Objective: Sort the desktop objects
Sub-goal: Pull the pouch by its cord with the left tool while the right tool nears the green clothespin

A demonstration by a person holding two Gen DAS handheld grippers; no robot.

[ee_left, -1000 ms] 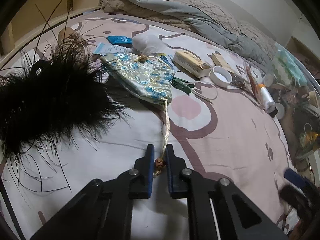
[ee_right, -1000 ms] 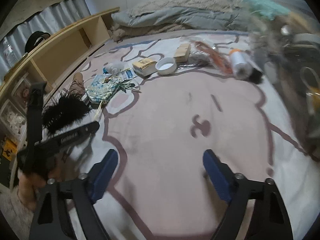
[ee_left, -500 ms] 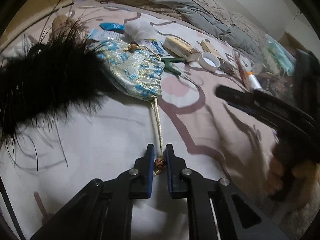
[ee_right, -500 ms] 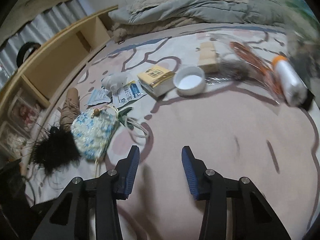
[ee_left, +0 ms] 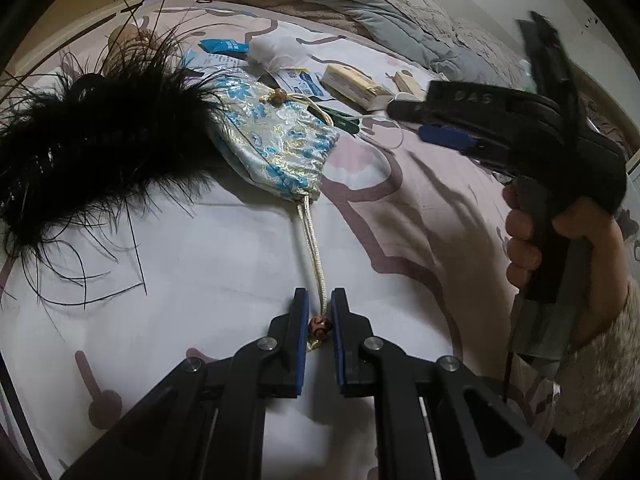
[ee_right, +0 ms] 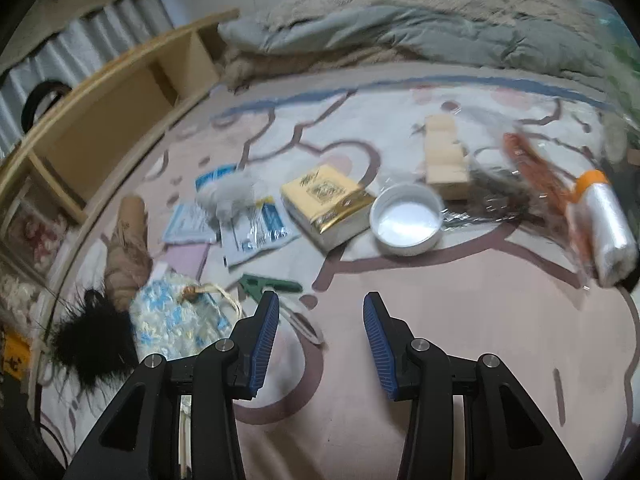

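Left wrist view: left gripper [ee_left: 320,322] clenched on pouch cord [ee_left: 314,256]; right gripper [ee_right: 320,338] released, lettering unreadable.

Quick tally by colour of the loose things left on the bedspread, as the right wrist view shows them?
White: 3 (bowl, cotton wad, bag roll)
Blue-patterned: 3 (pouch, two sachets)
Yellow: 1 (box)
Green: 1 (clip)
Black: 1 (feather tuft)
Total: 9

Your pouch [ee_left: 276,142] lies on the bed [ee_left: 200,264], feather piece [ee_left: 92,148] touching its left; box [ee_right: 326,204] w/ lid [ee_right: 406,220] right of it (further back).
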